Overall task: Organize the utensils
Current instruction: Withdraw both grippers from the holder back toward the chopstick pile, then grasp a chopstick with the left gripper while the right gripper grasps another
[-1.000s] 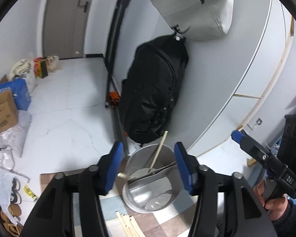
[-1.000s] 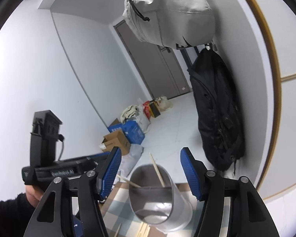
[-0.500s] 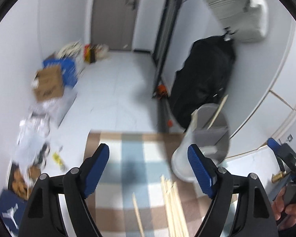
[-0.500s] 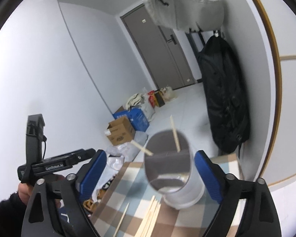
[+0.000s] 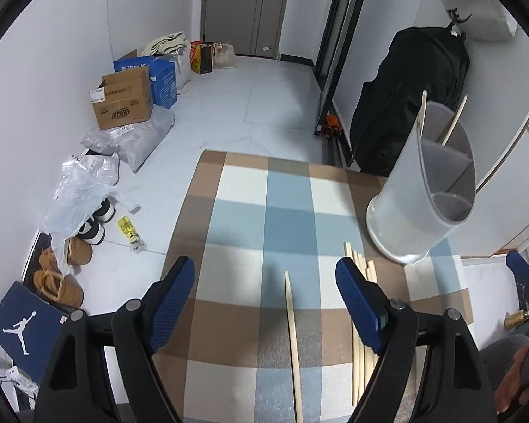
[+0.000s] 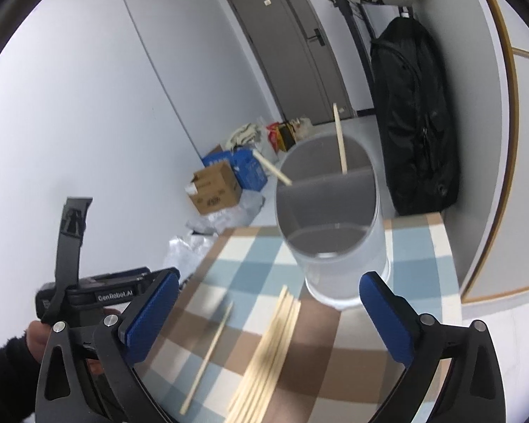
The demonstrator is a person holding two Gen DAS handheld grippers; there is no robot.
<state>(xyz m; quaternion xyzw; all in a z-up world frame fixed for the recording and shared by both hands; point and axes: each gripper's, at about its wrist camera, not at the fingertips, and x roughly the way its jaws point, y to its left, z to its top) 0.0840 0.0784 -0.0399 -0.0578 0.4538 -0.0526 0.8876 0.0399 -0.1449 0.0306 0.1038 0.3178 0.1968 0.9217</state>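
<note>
single chopstick (image 5: 292, 335) between open left claw (image 5: 266, 303) pads

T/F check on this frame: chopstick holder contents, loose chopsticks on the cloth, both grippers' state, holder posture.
1. The holder has two chopsticks in it. True.
2. The left gripper grips the single chopstick. False: jaws open, empty, above it.
3. A bundle of chopsticks lies on the checked cloth. True.
4. The right gripper is shut. False: wide open, empty.
5. The holder lies tipped over. False: it stands upright.
</note>
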